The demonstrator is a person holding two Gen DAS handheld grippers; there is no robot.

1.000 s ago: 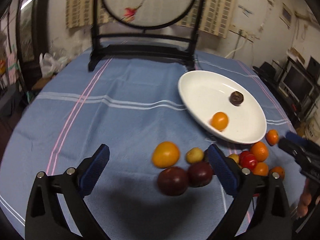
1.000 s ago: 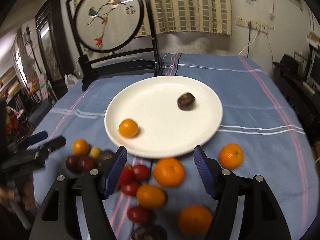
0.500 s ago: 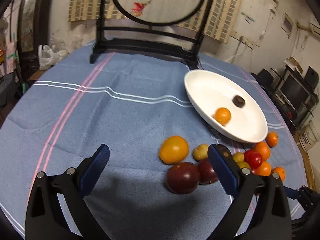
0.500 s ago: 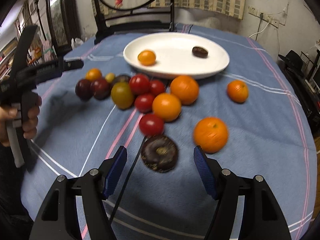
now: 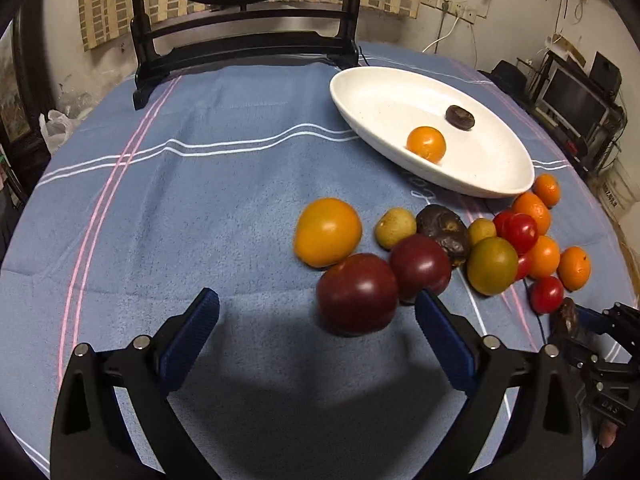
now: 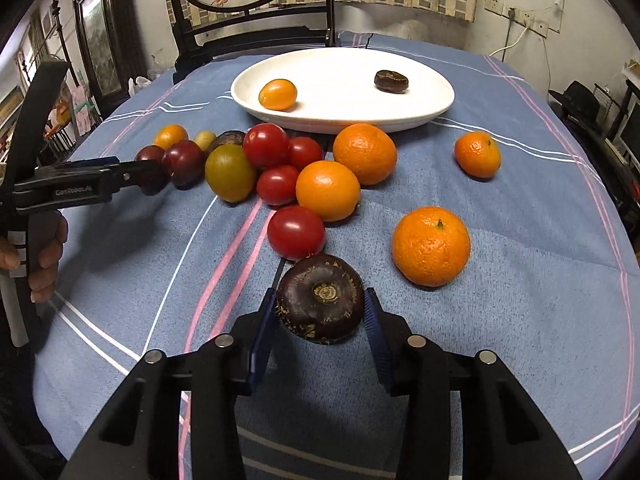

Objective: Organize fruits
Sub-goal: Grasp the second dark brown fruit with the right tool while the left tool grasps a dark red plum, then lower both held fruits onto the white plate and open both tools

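My right gripper (image 6: 320,310) is shut on a dark brown water chestnut (image 6: 320,304) near the table's front edge. My left gripper (image 5: 316,316) is open, and a dark red plum (image 5: 357,293) lies between its fingertips, toward the right one. A white plate (image 6: 420,96) at the back holds a small orange fruit (image 6: 277,94) and a dark chestnut (image 6: 391,80). Red tomatoes (image 6: 296,232), oranges (image 6: 431,245) and a green-yellow fruit (image 6: 229,173) lie loose on the blue cloth in front of the plate.
A dark wooden screen stand (image 5: 244,40) stands at the far edge of the table. A large yellow-orange fruit (image 5: 327,232) and a second plum (image 5: 420,266) lie by the left gripper. The left gripper also shows in the right wrist view (image 6: 132,178).
My right gripper has moved forward and closed on the water chestnut. My left gripper has moved closer to the dark plums, still open.
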